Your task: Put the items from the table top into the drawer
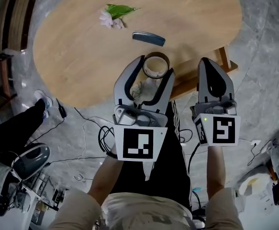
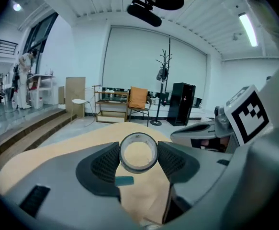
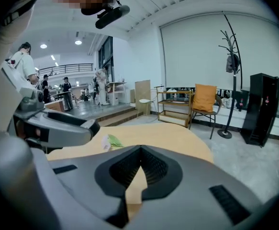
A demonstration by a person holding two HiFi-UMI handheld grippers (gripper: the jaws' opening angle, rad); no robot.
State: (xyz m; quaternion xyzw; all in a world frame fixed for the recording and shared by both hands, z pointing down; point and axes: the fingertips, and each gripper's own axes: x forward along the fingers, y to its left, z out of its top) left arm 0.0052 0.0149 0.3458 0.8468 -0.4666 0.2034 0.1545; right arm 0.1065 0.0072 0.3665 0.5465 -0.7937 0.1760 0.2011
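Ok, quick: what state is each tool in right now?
Left tool: closed on the tape roll, pinched between its tips.
Right tool: closed, holding nothing.

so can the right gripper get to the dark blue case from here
Probably yes: the dark blue case lies on open tabletop, and the tape roll in the left gripper sits beside that path, not across it. The right gripper is shut, so it must open first.
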